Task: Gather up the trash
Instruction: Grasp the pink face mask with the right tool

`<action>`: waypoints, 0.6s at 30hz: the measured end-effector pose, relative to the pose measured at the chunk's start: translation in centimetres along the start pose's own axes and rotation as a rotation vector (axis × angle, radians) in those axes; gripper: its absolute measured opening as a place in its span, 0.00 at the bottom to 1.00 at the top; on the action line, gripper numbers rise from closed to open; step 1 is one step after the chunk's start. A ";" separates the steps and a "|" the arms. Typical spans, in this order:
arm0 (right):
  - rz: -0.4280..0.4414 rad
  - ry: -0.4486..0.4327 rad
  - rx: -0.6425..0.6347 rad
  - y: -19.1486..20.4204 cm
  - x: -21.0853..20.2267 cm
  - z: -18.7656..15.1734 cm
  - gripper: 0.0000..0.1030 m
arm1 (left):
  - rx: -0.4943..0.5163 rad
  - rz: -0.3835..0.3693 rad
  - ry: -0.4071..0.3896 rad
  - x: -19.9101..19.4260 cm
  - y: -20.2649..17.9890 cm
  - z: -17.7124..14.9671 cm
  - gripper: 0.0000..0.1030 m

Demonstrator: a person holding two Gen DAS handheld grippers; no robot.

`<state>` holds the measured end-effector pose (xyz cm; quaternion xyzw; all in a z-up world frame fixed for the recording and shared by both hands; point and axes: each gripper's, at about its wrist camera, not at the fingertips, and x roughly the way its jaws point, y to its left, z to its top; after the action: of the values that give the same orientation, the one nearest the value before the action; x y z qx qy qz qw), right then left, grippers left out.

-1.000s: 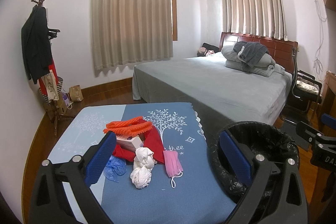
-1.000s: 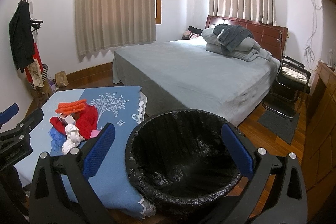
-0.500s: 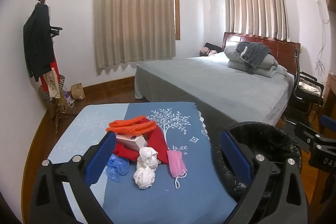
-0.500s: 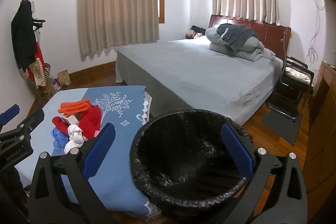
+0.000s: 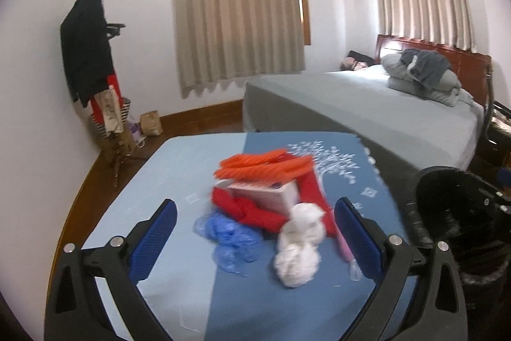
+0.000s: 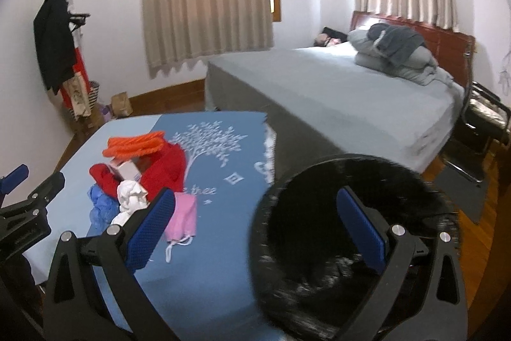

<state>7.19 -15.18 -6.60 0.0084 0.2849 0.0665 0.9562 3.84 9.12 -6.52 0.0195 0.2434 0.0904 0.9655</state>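
Left tool: jaws spread wide, nothing between the blue pads, hovering over the near edge of the bench.

Trash pile sits mid-bench, dead ahead at 12 o'clock of the left tool. Left to right:
- blue crumpled plastic at 9 o'clock of the pile
- red cloth wrapped around a small white box; print on the box too blurred to read
- orange mesh piece on top, 12 o'clock of the box
- white crumpled tissue wad nearest the tool, touching the red cloth
- pink face mask at 3 o'clock of the wad, flat on the cloth, ear loop trailing toward the near edge

Bench cover shows a white tree print; partial text reads "thee", start hidden by the pile.

Right tool: jaws also wide apart, gripping nothing. Black-lined trash bin just off the bench's right edge, at 1 o'clock of the right tool, its right pad over the bin's mouth. Frames motion-blurred.

Bed behind, 1 o'clock.
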 end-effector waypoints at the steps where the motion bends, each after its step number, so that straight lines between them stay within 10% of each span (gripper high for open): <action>1: 0.010 0.006 -0.003 0.6 0.9 -0.2 0.95 | 0.000 0.011 0.001 0.5 0.4 -0.3 0.94; 18: 0.130 0.212 -0.113 7.2 12.4 -4.2 0.66 | -0.037 0.054 0.105 5.3 3.9 -3.6 0.86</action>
<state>14.29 -6.49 -16.43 -0.0342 0.3791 0.1450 0.9133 6.13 13.93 -11.82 0.0037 0.2914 0.1215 0.9489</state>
